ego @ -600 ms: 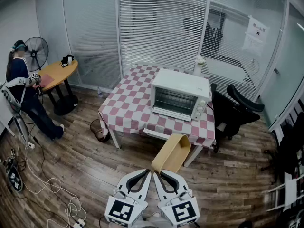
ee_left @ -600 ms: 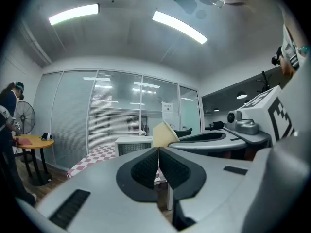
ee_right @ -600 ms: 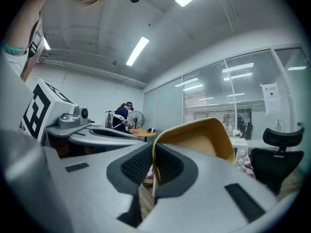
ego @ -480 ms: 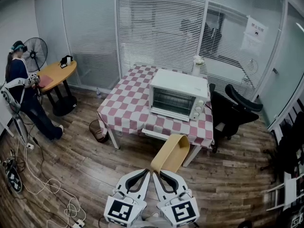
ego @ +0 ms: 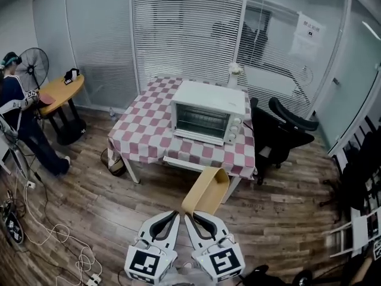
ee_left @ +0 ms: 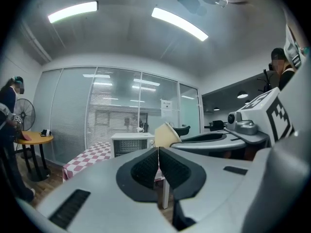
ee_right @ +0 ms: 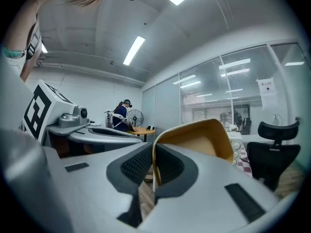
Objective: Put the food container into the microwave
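The right gripper fingers pinch the food container; the left gripper fingers press together, empty. The microwave stands ahead, well apart.

Table: square, under a red-and-white checked cloth, at 12 o'clock in the head view.
On the table: a white microwave on its 3 o'clock half; a small white object at the far edge, too small to tell.
Round table: wooden, at 9 o'clock of the checked one, with a small dark thing on it.
Floor: wood planks, with a bin at the checked table's 8 o'clock corner, a black office chair at its 3 o'clock and loose cables at 7 o'clock.
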The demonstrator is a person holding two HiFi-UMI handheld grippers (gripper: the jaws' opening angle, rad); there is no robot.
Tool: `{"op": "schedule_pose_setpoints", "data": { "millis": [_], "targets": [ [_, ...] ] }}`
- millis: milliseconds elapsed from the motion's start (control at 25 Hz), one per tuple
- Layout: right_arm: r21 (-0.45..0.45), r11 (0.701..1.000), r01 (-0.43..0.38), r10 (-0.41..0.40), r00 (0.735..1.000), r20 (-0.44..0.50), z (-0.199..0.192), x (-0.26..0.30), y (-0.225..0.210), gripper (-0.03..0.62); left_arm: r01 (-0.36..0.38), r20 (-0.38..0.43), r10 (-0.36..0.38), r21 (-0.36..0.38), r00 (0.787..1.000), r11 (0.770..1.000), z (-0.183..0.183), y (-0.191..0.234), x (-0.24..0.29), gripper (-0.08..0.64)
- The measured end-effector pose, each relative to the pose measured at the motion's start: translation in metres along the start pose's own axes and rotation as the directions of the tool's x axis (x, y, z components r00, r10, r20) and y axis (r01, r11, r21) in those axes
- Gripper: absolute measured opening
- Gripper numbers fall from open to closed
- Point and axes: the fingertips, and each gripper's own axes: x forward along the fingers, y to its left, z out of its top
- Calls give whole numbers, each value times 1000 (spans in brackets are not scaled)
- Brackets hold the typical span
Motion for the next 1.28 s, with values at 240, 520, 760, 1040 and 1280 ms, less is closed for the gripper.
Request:
{"op": "schedule_pose_setpoints", "data": {
  "millis": [240, 520, 760, 1040, 1280],
  "targets": [
    [9, 1000, -1, 2, 1000, -21, -7, 0, -16, 14, 9, -20, -9, -13, 1000, 1000, -5, -5, 16, 14],
    [16, 999, 44, -44, 998, -45, -16, 23, -50, 14, 43, -14, -43, -25, 999, 999, -9, 11, 58, 14],
    [7, 996, 89, -89, 995, -36, -7, 68, -99, 14, 93, -13, -93, -14, 996, 996, 3, 41, 119, 14],
    [0, 994, 107, -107, 994, -29, 5, 120, -139, 14, 116, 6, -116, 15, 993, 993, 19, 79, 174, 14],
    [13, 995, 100, -99, 994, -47, 3, 152, -151, 14, 122, -18, -122, 8, 992, 992, 18, 104, 196, 14]
  ]
}}
